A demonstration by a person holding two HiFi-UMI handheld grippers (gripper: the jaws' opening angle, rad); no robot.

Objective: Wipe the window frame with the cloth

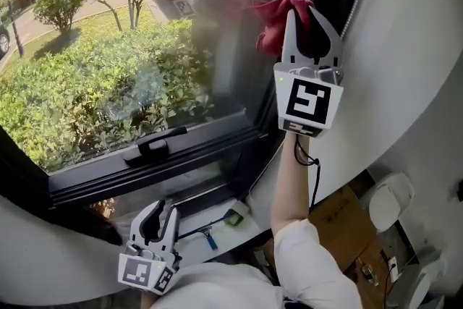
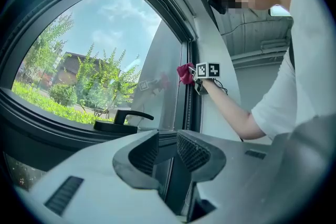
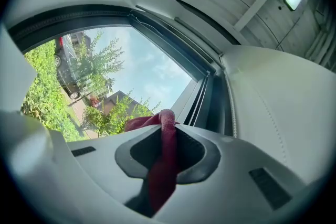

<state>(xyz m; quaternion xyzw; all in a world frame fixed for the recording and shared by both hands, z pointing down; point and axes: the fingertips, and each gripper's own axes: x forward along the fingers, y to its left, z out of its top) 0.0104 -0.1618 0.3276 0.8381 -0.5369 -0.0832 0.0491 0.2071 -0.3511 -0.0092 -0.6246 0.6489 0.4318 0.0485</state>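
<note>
Item: cloth [image 1: 273, 19], red, one piece, bunched. Location: high on the right-hand upright of the window frame [image 1: 181, 157], where the pane meets the dark side channel; from the left gripper view the cloth [image 2: 185, 72] appears to lie against that upright [image 2: 191, 105], though no view settles whether it is pressed on or just beside it. Holder: your right gripper [image 1: 304, 14], arm stretched upward, jaws clenched on a fold of the cloth. In the right gripper view a gathered strip [image 3: 164, 139] runs down between the pads of the right gripper [image 3: 167, 148], a small knob shows past the tips, and more hangs to the left. Handling, as judged: very light, soft and limp, with no stiffness of its own, so it will drape, drag and fold wherever the frame [image 3: 210, 97] catches it. It is not fragile and not slippery in ribbed pads. A pinch through a thick bunch, as you have now, suits it best; a single edge would likely slip free under rubbing. Leave enough loose cloth ahead of the tips that fabric, not plastic, meets the frame. Second item: your left gripper [image 1: 163, 212], low near the sill below the window handle [image 1: 155, 145]. Its jaws [image 2: 167, 152] stand slightly parted with nothing between them, only the frame visible through the gap.
</note>
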